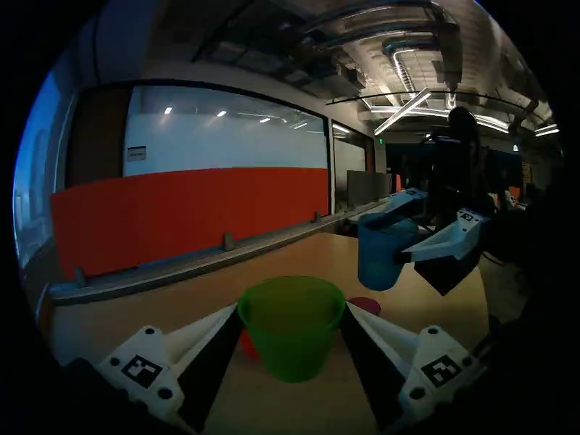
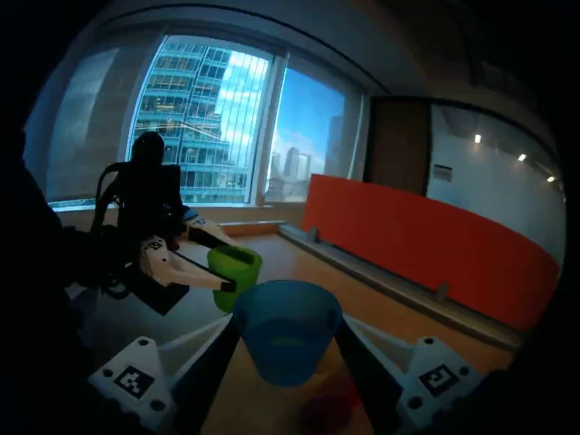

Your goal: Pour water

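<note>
The left gripper (image 1: 291,313) is clamped on an upright green cup (image 1: 292,344), held right between its fingers. Its view shows a red coaster (image 1: 367,304) on the worktop (image 1: 319,254) just past its right finger. The right gripper (image 2: 286,322) is clamped on an upright blue cup (image 2: 286,351). Its view shows tall windows (image 2: 203,123), with the green cup ahead to its left.

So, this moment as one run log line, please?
left gripper: shut on green cup | right gripper: shut on blue cup | cups apart, no pouring
</note>
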The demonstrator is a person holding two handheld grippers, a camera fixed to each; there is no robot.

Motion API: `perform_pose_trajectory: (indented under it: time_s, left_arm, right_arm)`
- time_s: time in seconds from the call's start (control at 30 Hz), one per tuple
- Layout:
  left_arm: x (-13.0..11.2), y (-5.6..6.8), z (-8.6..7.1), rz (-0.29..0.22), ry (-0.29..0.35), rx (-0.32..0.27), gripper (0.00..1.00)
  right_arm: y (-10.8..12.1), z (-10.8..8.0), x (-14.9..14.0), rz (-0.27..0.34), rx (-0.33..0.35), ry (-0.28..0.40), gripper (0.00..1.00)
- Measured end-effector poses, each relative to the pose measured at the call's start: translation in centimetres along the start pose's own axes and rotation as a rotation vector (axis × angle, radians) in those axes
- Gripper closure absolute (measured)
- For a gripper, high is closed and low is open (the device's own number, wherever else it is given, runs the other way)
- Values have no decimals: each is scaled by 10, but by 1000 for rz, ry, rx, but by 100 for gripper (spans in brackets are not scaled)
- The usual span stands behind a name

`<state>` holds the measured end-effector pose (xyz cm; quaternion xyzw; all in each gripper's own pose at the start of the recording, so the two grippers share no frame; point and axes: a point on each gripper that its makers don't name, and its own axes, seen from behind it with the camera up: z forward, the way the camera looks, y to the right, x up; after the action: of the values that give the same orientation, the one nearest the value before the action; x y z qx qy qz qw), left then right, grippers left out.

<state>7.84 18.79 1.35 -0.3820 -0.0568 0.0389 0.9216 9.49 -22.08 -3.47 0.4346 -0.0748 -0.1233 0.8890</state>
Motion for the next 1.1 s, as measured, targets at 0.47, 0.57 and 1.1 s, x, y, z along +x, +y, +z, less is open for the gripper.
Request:
perform_pose_trajectory:
  time_s: [0.47, 0.57, 1.1]
  left_arm:
    - [4, 10, -8, 10, 7, -1, 12]
    - [6, 14, -9, 10, 10, -5, 12]
    - [8, 34, -11, 13, 14, -36, 12]
  right_arm:
    - [12, 9, 25, -122, -7, 13, 10]
    - [14, 11, 30, -148, -4, 15, 10]
    - [28, 24, 69, -321, -20, 50, 9]
